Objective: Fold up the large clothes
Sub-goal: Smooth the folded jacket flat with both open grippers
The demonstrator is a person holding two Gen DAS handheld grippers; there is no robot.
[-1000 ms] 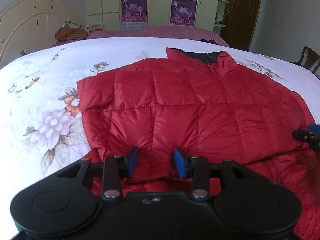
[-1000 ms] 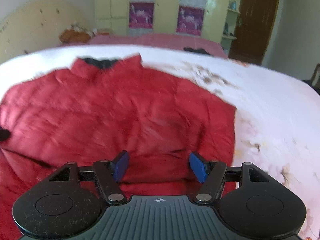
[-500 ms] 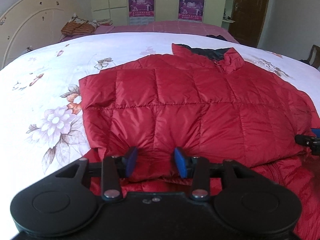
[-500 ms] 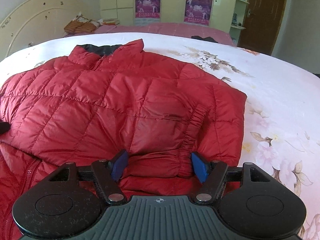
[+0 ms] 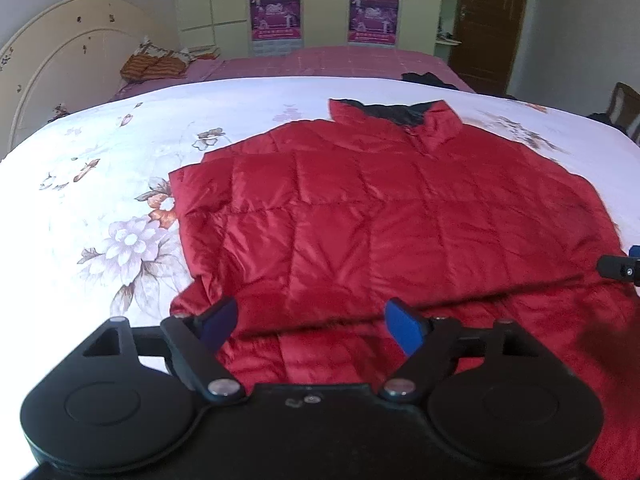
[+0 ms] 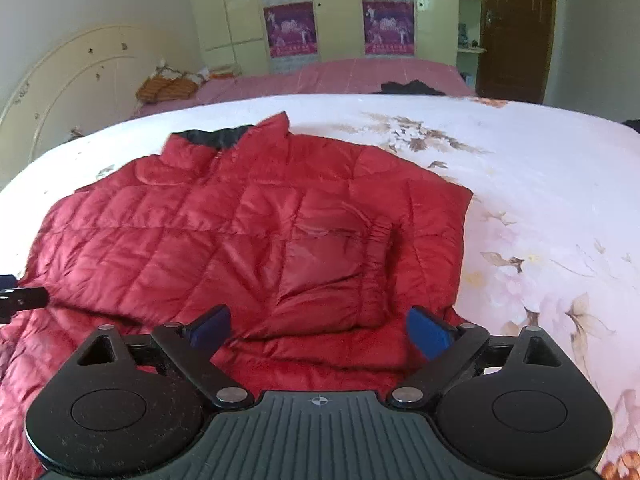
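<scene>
Red quilted jacket (image 5: 384, 224) spread flat on flowered white bedspread (image 5: 100, 184), dark-lined collar (image 6: 224, 138) pointing away, both sleeves folded in across the body. Left gripper (image 5: 310, 322) spread wide over near hem, gripping nothing. Right gripper (image 6: 320, 326) likewise wide apart and empty, just before folded cuff (image 6: 376, 240).

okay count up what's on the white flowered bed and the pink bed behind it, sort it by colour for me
Red: 1, the puffer jacket on the flowered bed
Orange striped: 1, the bundle on the pink bed
Black: 1, the dark cloth at the pink bed's near edge
Total: 3
</scene>
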